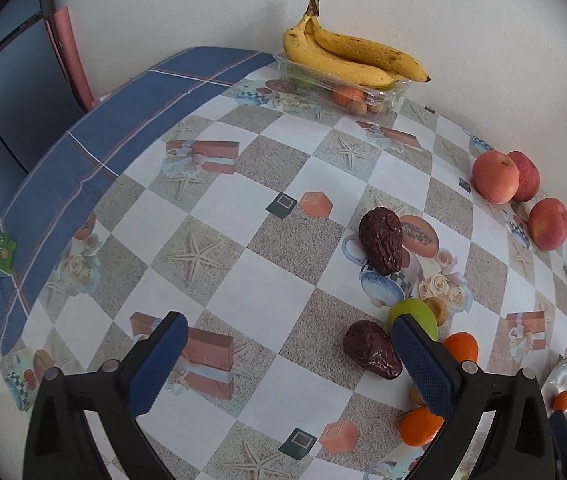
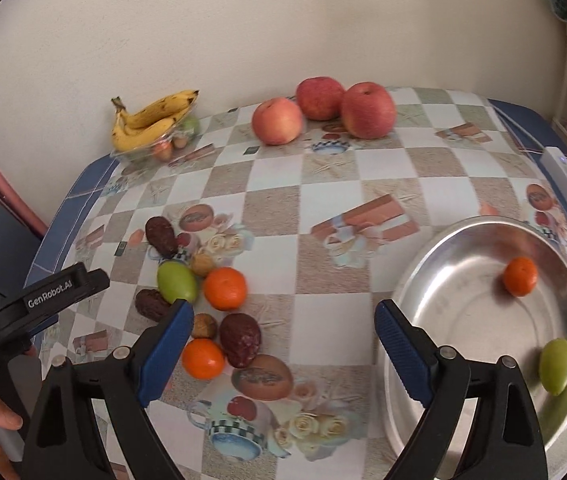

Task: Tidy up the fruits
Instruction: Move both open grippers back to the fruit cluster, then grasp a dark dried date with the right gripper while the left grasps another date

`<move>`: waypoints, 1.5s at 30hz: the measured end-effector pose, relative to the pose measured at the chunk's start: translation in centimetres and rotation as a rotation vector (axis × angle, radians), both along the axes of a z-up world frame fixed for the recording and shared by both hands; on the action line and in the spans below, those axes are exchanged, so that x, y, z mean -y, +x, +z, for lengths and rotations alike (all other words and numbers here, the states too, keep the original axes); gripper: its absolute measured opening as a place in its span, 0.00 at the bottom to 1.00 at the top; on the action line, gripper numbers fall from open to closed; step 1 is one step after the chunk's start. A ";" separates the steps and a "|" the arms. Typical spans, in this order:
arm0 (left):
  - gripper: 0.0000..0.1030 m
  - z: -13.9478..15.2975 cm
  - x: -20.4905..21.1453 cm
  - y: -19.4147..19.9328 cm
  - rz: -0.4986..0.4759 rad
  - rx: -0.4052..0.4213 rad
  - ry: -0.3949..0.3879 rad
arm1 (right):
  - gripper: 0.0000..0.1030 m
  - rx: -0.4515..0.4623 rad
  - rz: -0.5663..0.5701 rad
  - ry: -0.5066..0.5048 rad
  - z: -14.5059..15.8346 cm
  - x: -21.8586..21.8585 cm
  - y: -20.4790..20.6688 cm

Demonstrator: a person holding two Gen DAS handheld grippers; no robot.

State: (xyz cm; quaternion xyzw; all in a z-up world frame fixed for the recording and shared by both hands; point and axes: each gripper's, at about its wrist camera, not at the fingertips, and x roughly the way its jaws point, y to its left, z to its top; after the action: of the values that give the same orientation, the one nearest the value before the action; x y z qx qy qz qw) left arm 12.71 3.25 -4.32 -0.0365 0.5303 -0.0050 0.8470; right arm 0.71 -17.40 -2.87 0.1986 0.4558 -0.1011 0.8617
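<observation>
Left wrist view: the left gripper (image 1: 287, 364) gapes wide, empty, a dark date (image 1: 371, 350) just beside its right finger. Right wrist view: the right gripper (image 2: 283, 346) – also spread, holding nothing – hovers beside the steel bowl (image 2: 423, 276) containing a tangerine (image 2: 520, 276) and green fruit (image 2: 556, 366)

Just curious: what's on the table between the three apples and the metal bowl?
Nothing. The right wrist view shows only bare patterned tablecloth between the apples and the metal bowl.

Bowl (image 2: 435, 280): polished metal, reflective, smooth. Tablecloth (image 2: 323, 208): printed, slight sheen, looks like oilcloth; blue woven cloth (image 1: 95, 136) beneath. Banana tray (image 1: 383, 96): clear glossy plastic. Dates (image 1: 381, 246): wrinkled, dull-glossy skin. Finger pads (image 2: 401, 354): blue, textured.
</observation>
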 end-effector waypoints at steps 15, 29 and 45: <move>0.99 -2.2 2.2 0.8 -0.118 -0.057 -0.111 | 0.74 -0.058 0.068 0.039 -3.1 -2.2 2.7; 0.58 -4.8 1.2 0.7 -0.063 -0.163 -0.321 | 0.54 -0.130 0.047 0.134 -6.0 -1.7 2.8; 0.31 -3.5 -0.3 0.6 -0.009 -0.133 -0.360 | 0.33 -0.066 0.049 0.226 -4.8 -0.6 2.1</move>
State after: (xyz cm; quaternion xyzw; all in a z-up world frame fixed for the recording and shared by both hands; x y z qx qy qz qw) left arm 13.28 3.54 -7.87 -0.1855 0.5758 -0.1011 0.7899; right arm 2.82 -16.76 -7.68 0.2799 0.4972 -0.0347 0.8205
